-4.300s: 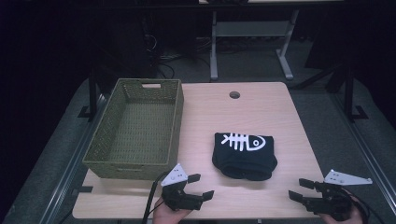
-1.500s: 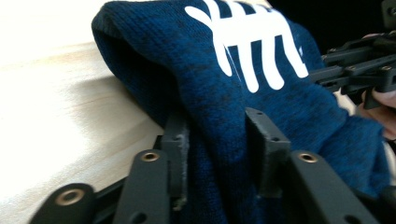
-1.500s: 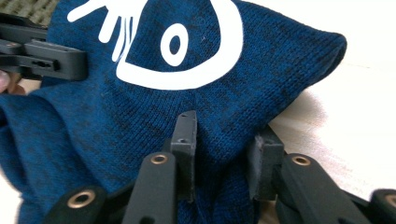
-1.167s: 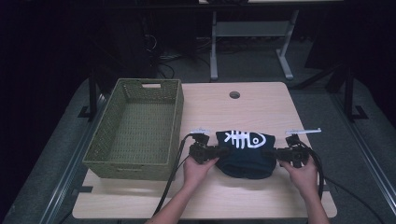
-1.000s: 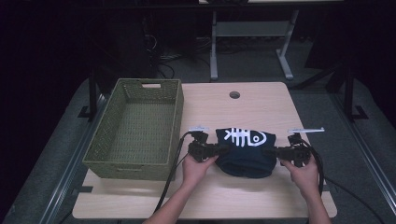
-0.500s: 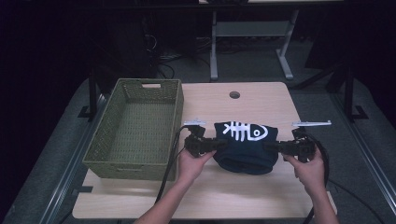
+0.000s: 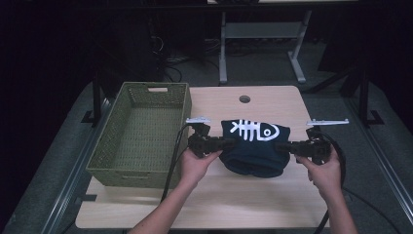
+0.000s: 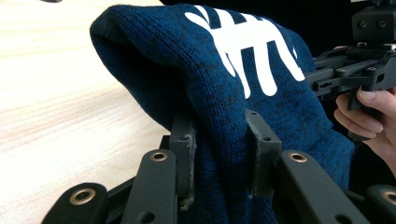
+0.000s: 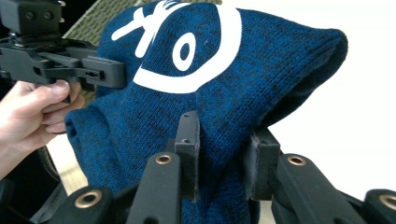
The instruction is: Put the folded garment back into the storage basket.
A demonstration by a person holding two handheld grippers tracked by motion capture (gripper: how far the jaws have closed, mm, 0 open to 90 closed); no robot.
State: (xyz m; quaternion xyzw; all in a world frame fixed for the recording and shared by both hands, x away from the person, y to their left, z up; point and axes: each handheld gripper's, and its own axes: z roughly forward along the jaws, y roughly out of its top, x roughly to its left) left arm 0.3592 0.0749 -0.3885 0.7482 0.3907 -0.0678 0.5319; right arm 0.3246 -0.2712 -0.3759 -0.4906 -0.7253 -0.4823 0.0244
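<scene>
Above the wooden table [image 7: 272,190], each hand-held gripper, left [image 7: 229,143] and right [image 7: 282,146], clamps the folded blue sweater [image 7: 253,146].

Sweater [image 8: 224,79]: dark blue knit cloth, rough ribbed weave, flat white print. Table [image 7: 272,100]: pale wood-grain top, smooth, matt. Basket [image 7: 141,134]: olive woven weave, coarse, matt. Left gripper [image 8: 219,140] and right gripper [image 9: 226,144]: matt black plastic arms, brass-coloured rivets.

Surface: light wooden table [image 7: 253,200] with a round hole [image 7: 244,99] near its far edge.
Resting on it: green woven basket [image 7: 141,131], left side.
</scene>
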